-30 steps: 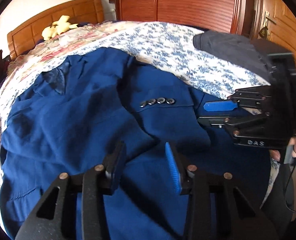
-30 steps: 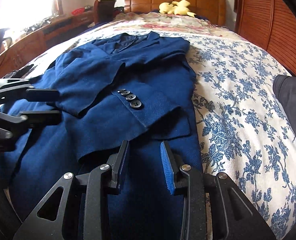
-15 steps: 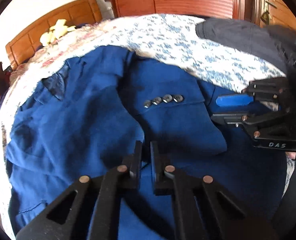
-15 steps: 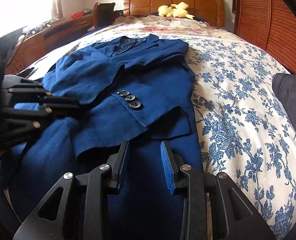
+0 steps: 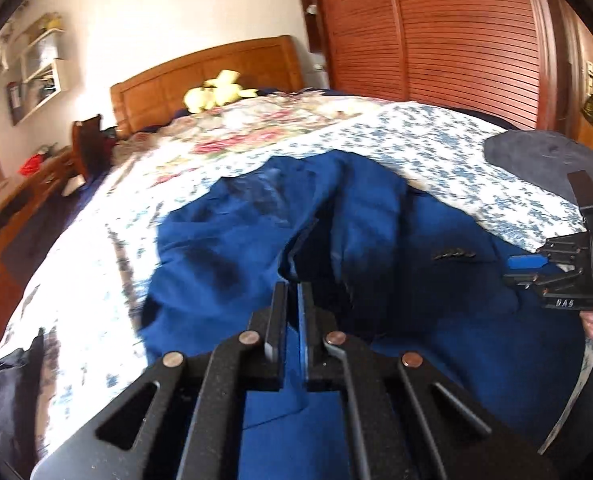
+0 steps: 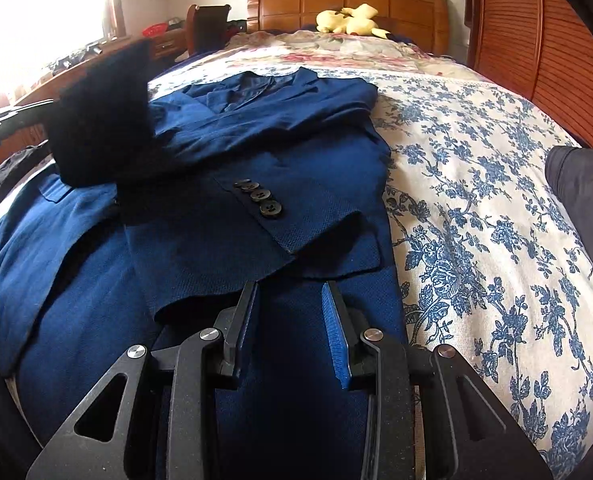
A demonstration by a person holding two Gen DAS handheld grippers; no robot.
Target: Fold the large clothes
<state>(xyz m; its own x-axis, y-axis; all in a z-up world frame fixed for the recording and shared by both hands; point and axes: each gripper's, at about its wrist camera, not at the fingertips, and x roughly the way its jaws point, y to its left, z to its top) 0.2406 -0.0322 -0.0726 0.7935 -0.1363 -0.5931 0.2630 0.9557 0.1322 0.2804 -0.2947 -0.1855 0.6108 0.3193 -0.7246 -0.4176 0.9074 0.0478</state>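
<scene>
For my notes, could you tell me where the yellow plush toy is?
The yellow plush toy lies at the far end of the bed, against the wooden headboard.

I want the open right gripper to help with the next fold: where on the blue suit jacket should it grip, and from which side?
Probably the bottom hem of the blue suit jacket, at its corner nearest the floral bedspread. The right gripper hovers open just above that flat, single-layer edge, so it could come in low from the foot of the bed. The buttoned sleeve cuff lies folded on top, further in.

left fingers (image 5: 280,320) pinched, right fingers (image 6: 334,320) apart
</scene>
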